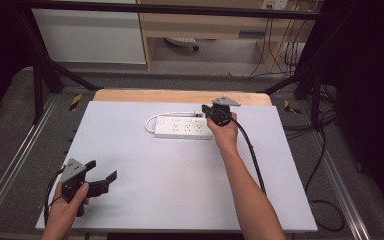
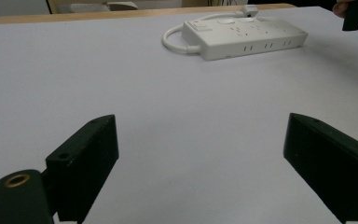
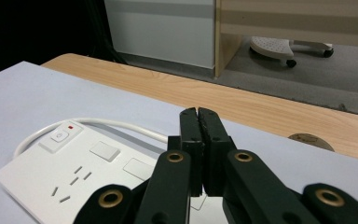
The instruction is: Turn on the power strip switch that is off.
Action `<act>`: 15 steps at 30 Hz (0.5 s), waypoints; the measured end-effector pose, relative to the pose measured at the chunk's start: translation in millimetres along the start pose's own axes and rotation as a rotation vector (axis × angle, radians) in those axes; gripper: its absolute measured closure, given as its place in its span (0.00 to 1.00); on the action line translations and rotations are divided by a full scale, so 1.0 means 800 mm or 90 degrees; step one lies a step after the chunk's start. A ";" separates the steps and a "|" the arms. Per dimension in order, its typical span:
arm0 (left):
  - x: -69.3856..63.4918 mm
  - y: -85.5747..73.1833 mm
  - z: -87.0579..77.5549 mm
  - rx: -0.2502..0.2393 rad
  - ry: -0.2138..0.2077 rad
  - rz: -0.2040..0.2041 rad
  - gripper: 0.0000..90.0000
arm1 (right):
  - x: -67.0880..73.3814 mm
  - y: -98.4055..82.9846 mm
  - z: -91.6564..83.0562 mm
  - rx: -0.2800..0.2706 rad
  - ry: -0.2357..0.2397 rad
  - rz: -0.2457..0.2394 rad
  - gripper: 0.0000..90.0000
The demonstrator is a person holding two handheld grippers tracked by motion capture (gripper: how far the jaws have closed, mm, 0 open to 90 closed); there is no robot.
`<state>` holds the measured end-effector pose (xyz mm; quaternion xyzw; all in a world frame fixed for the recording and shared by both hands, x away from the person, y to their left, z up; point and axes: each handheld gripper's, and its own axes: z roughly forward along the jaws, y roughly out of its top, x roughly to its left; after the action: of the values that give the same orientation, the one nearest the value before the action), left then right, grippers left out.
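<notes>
A white power strip (image 1: 184, 126) with several sockets and a switch lies at the back middle of the white board, its white cord (image 1: 151, 121) looping off its left end. My right gripper (image 1: 208, 113) hovers over the strip's right end. In the right gripper view its jaws (image 3: 198, 116) are shut flat against each other with nothing between them, just above the strip (image 3: 70, 163). My left gripper (image 1: 102, 175) rests near the front left corner, open and empty. In the left gripper view, the left gripper (image 2: 201, 122) faces the distant strip (image 2: 242, 35).
The white board (image 1: 180, 190) covers a wooden table whose far edge (image 1: 180, 96) shows behind the strip. Black cables (image 1: 320, 165) trail off the right side. On the floor beyond stand a white cabinet (image 3: 163, 28) and a wheeled base (image 3: 279, 46).
</notes>
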<state>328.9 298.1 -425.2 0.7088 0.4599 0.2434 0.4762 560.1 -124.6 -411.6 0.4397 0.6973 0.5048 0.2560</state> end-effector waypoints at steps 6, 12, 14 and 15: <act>0.000 0.000 0.000 0.000 0.000 0.000 0.11 | 0.002 -0.003 0.005 0.008 0.001 0.002 1.00; 0.000 0.000 0.000 0.000 -0.001 0.000 0.11 | 0.004 -0.008 0.012 0.020 0.001 0.004 1.00; 0.000 0.000 0.000 0.000 -0.001 0.000 0.11 | 0.004 -0.009 0.012 0.021 0.000 0.003 1.00; 0.000 0.000 0.000 0.000 -0.001 0.000 0.11 | 0.005 -0.011 0.014 0.025 0.001 0.001 1.00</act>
<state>328.9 298.4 -425.1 0.7089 0.4595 0.2430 0.4767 564.0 -116.9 -423.3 0.4449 0.7069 0.4917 0.2462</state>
